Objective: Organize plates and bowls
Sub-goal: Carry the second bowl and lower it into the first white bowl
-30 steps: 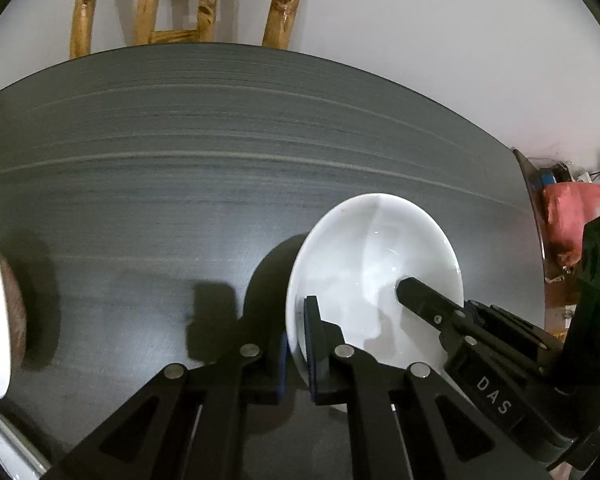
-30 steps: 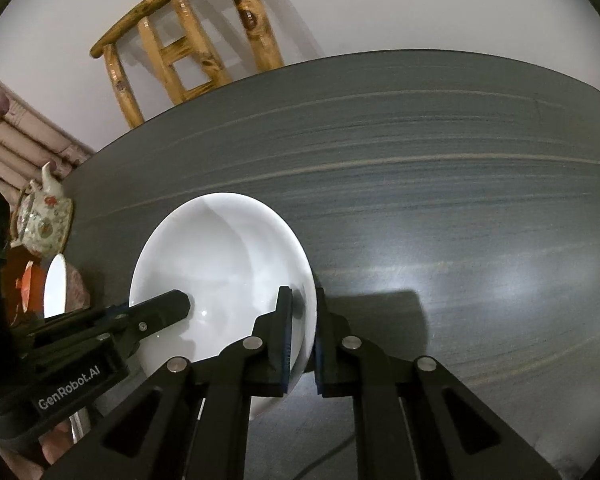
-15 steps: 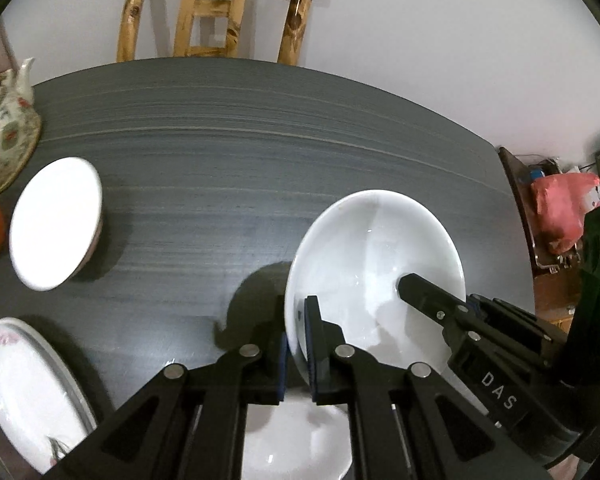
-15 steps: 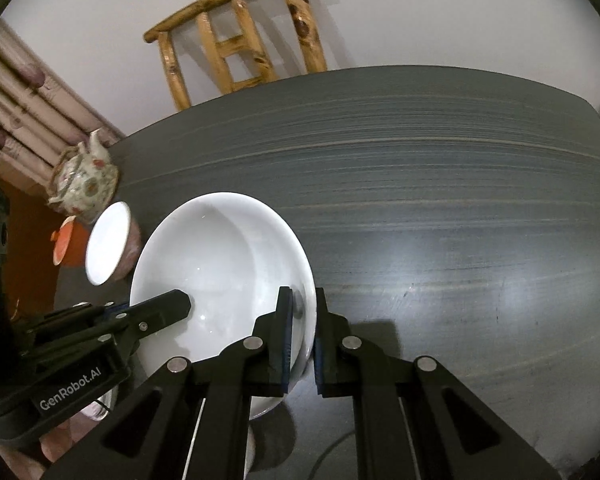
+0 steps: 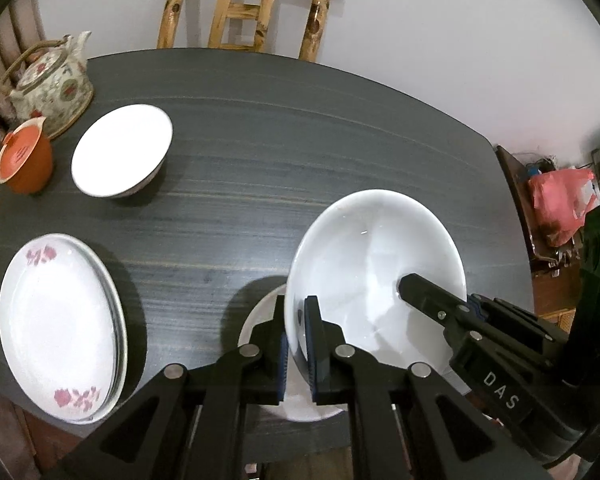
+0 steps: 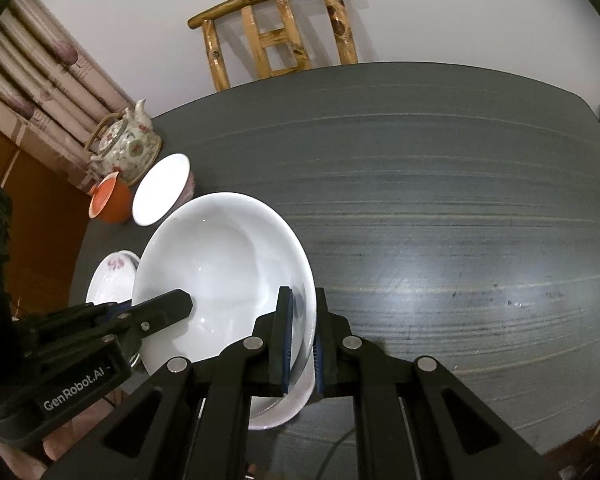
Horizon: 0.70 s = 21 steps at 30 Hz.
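Two hand-held grippers, your left hand-held gripper (image 5: pixel 296 344) and right hand-held gripper (image 6: pixel 302 340), clamp opposite rims of one empty white bowl (image 5: pixel 374 276) above another white dish (image 6: pixel 284 412) on the tabletop (image 5: pixel 300 152).

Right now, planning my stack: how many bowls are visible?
3: a large bowl held by left gripper and right gripper, a second bowl partly hidden beneath it, a small bowl beside the orange cup.

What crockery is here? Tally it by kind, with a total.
Bowls: 2 (held bowl, small bowl)
White dish under the held bowl, kind unclear: 1
Floral plates: at least 1, seemingly stacked
Teapot: 1
Orange pot: 1
Total: at least 6
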Available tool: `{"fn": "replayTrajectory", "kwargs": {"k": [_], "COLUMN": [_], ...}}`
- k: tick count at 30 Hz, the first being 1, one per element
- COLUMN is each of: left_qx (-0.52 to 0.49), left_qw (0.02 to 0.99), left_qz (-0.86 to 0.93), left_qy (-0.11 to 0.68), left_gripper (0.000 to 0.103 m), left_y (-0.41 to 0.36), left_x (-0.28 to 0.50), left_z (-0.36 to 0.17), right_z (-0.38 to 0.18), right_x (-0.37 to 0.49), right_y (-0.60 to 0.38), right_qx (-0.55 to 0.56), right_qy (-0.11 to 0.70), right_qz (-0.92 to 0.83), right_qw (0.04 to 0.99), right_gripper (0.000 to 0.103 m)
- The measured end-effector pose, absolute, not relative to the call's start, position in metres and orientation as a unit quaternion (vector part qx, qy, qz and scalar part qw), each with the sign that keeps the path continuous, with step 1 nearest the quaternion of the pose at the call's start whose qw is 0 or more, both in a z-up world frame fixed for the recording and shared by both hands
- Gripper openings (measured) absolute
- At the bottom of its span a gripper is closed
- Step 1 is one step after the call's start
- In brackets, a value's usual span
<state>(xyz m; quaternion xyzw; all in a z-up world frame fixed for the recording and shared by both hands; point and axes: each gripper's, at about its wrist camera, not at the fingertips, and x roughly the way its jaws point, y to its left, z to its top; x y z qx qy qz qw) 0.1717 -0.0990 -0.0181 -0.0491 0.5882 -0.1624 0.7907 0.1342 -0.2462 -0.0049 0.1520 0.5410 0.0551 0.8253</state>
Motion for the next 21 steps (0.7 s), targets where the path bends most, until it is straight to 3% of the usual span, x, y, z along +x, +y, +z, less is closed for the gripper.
{"fn": "replayTrajectory", "kwargs": {"k": [21], "left_qx": [-0.058], "left_qw": [0.782], "left_qz": [-0.140], "left_qy": [0.604], "left_gripper": [0.007], "left_y": [-0.085], "left_x": [0.147], "left_z": [-0.059], "right_z": [-0.044], "right_x": [0.098], "right_y": [-0.223], "right_qx": [0.154], "right_qy": [0.570], "right_qz": [0.044], "right_qw": [0.806], "right_gripper": [0.010]}}
